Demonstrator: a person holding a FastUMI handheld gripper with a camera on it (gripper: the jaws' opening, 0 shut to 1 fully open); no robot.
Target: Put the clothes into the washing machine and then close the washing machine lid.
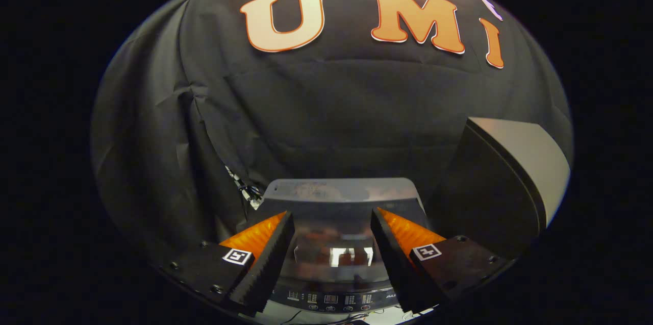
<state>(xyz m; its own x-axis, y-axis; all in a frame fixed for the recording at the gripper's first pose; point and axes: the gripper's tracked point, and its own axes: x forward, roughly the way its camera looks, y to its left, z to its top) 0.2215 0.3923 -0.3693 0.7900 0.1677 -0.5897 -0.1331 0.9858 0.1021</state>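
1. The gripper (pixel 331 235) hangs above the washing machine (pixel 336 243), its two fingers (pixel 270 258) spread wide apart with nothing held between them (no cloth or other thing touches either pad).

2. The washing machine lies just under and ahead of the fingers. Its lid (pixel 336 235), a glossy dark pane that mirrors the lights, shows in the gap between the fingers and appears to lie flat and closed over the tub.

3. The control panel (pixel 331 300), a curved strip with small lit marks, runs along the machine's near edge, below the lid and beneath the fingertips.

4. At the machine's far edge sits a pale grey rear housing (pixel 339 190), beyond the fingers.

5. No clothes can be made out on the lid or beside the machine; whether any lie inside cannot be told through the reflections.

6. To the right of the machine, well apart from the lid, stands a dark box with a pale slanted top (pixel 525 156) (its kind is unclear).

7. Behind the machine hangs the black cloth wall (pixel 326 110).
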